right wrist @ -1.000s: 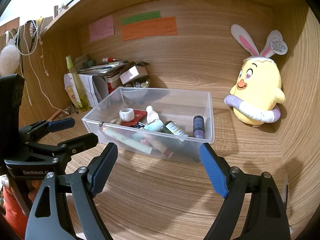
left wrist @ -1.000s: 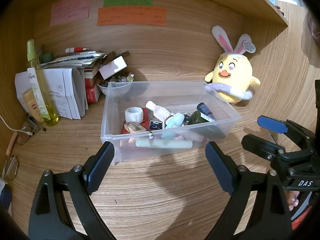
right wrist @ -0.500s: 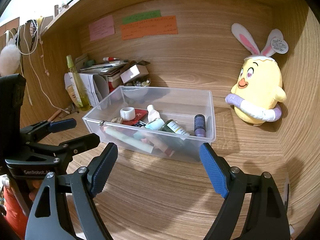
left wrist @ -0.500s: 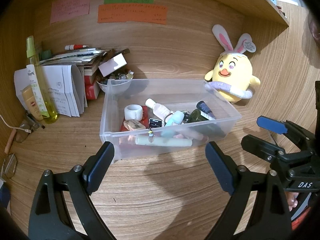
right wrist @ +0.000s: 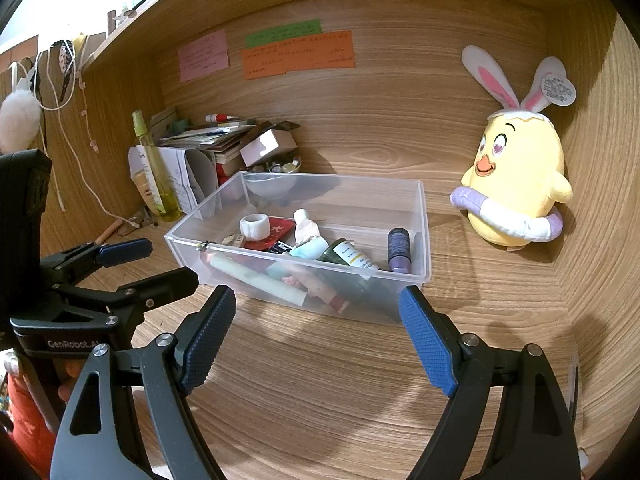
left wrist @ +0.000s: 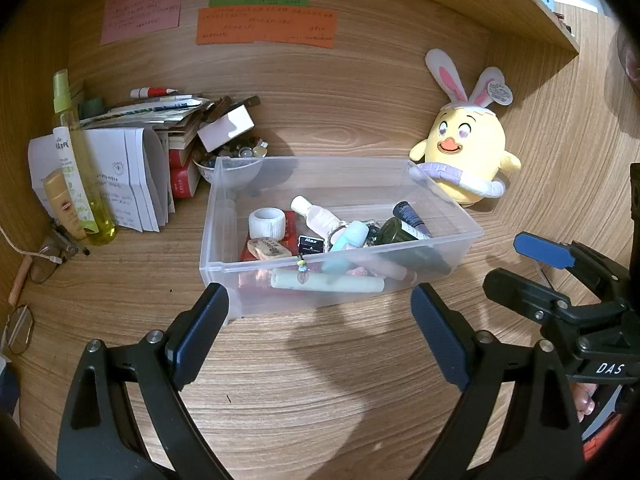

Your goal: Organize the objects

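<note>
A clear plastic bin (left wrist: 224, 216) (right wrist: 420, 216) stands on the wooden desk. It holds several small items: a white tape roll (left wrist: 267, 222) (right wrist: 255, 225), a pale green tube (left wrist: 326, 283), a teal bottle (left wrist: 348, 242), a dark green jar (right wrist: 346, 254) and a purple bottle (right wrist: 399, 249). My left gripper (left wrist: 320, 334) is open and empty, just in front of the bin. My right gripper (right wrist: 318, 338) is open and empty, also in front of the bin; its fingers (left wrist: 540, 249) show at the right of the left wrist view.
A yellow chick plush with rabbit ears (left wrist: 466, 160) (right wrist: 516, 184) sits right of the bin. A pile of papers and boxes (left wrist: 160, 120), a bowl of small things (left wrist: 228, 164) and a yellow spray bottle (left wrist: 76, 160) stand at the back left. Glasses (left wrist: 18, 328) lie at the left edge.
Both views have shifted slightly; the bin and its contents have not moved. Both grippers stay open.
</note>
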`<act>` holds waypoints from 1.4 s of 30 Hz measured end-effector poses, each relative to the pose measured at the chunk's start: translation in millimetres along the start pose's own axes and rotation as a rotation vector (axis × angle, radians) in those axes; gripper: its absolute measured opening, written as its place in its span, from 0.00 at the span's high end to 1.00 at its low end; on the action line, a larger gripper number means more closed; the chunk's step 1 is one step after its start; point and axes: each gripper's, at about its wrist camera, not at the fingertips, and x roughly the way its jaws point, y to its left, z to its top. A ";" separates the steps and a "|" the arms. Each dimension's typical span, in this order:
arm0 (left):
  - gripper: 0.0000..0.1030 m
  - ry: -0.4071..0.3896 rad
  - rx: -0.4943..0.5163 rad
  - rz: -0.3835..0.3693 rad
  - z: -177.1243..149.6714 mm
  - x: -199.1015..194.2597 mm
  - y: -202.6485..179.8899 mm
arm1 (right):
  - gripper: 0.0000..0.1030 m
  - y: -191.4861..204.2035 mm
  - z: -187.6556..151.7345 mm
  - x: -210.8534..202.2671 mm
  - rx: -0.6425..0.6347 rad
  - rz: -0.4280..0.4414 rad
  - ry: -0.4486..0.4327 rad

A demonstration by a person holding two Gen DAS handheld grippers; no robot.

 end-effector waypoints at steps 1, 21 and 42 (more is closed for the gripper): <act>0.09 0.000 -0.002 0.000 -0.7 0.3 -0.4 | 0.21 0.5 -0.2 -0.4 -0.001 0.000 -0.001; 0.09 -0.011 0.000 -0.011 -2.6 -3.3 -3.9 | 0.21 4.8 1.6 -1.5 -0.004 -0.004 -0.005; 0.05 -0.006 -0.013 -0.016 -2.8 -4.2 -2.9 | 0.21 6.2 2.5 -2.1 -0.002 -0.008 -0.001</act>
